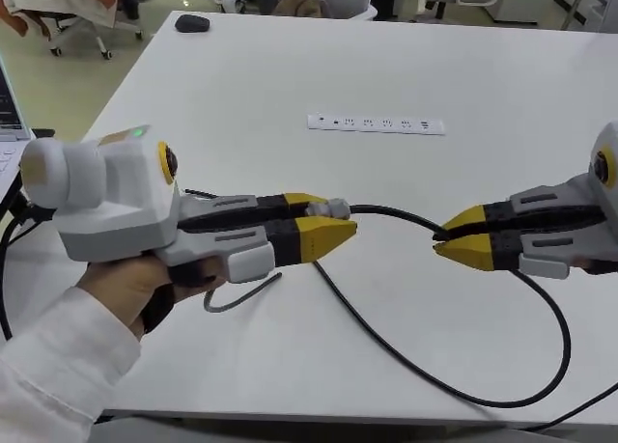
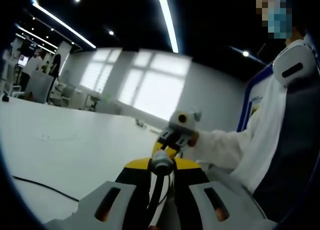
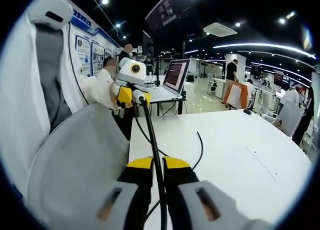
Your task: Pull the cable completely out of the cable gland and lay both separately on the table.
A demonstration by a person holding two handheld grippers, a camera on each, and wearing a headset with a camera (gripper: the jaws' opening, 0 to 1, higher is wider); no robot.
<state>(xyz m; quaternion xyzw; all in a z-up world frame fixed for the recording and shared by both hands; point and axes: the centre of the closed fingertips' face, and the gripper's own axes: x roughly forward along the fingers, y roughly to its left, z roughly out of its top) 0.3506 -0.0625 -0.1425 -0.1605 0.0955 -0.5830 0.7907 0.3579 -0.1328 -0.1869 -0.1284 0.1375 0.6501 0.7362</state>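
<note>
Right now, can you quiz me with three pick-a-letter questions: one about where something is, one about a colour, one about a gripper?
1. Where is the power strip? A) flat on the table B) in a gripper C) on the floor
2. What colour is the cable? A) red B) black C) white
3. What is the right gripper doing? A) wide open B) shut on the cable C) holding a mouse

1 A: it lies on the white table.
2 B: it shows black against the table.
3 B: its yellow tips pinch the cable, while the left gripper holds the cable gland.
</note>
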